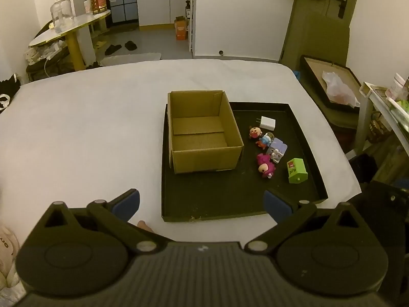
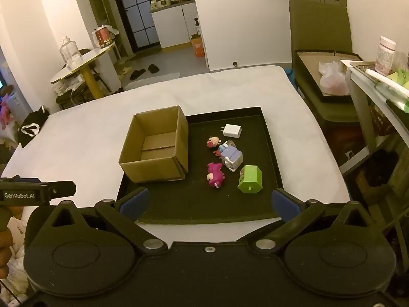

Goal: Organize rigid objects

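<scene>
Nothing has been picked up yet — this looks like the very start of the sorting. Left claw (image 1: 202, 206) and right claw (image 2: 209, 202) both hang back above the near edge of the black tray (image 1: 230, 204), each with its blue pads spread wide and nothing between them.

The tray lies on a white-sheeted bed (image 1: 89, 117). In its left half stands an open cardboard box (image 1: 204, 143), empty as far as can be seen. To the box's right, loose on the tray floor, lie 6 small rigid things: a white charger (image 2: 232, 130) farthest back, a red-faced figurine (image 2: 212, 142) and a blue figurine (image 2: 222, 147) touching a lilac block toy (image 2: 234, 158), then a magenta dinosaur figure (image 2: 215, 175) and a green toy house (image 2: 250, 179) nearest the claws.

Judging by the layout, the next move is for the right claw to go forward and down over the green toy house or the magenta dinosaur figure — both stand apart from the cluster — and close across a narrow, firm side before carrying it into the box.
</scene>
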Tool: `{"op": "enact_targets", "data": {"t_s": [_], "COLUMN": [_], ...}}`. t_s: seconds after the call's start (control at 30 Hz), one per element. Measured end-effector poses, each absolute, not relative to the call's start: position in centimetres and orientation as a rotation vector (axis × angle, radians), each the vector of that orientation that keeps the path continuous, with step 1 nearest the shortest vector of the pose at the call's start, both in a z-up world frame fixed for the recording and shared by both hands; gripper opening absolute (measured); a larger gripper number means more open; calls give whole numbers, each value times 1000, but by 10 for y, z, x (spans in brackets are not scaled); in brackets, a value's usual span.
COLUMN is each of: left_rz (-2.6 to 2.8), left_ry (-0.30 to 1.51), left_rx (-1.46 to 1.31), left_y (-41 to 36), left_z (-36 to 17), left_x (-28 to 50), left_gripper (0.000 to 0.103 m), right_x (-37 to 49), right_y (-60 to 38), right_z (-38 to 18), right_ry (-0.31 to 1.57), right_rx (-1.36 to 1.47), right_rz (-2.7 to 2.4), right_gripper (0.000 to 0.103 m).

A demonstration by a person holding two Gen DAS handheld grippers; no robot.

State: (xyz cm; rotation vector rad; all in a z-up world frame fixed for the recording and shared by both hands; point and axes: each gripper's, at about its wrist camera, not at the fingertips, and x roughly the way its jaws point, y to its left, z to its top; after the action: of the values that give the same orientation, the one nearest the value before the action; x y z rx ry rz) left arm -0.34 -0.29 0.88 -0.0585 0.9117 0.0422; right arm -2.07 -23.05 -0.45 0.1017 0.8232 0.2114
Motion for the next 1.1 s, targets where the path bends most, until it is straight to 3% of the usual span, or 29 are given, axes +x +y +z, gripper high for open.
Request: {"op": "enact_targets", "data": {"t_s": [1.1], "left_rz": [48], "left_ry": [907], "left_rx": [-61], "left_y": [0], "left_z": [10], "left_x": [-6], "left_gripper": [102], "right_x": [-20], "right_y": [-234], "right_z": [-3], "right_ry": [828], "right_rx": [92], "right_rz": [185], "right_gripper": [103]}}
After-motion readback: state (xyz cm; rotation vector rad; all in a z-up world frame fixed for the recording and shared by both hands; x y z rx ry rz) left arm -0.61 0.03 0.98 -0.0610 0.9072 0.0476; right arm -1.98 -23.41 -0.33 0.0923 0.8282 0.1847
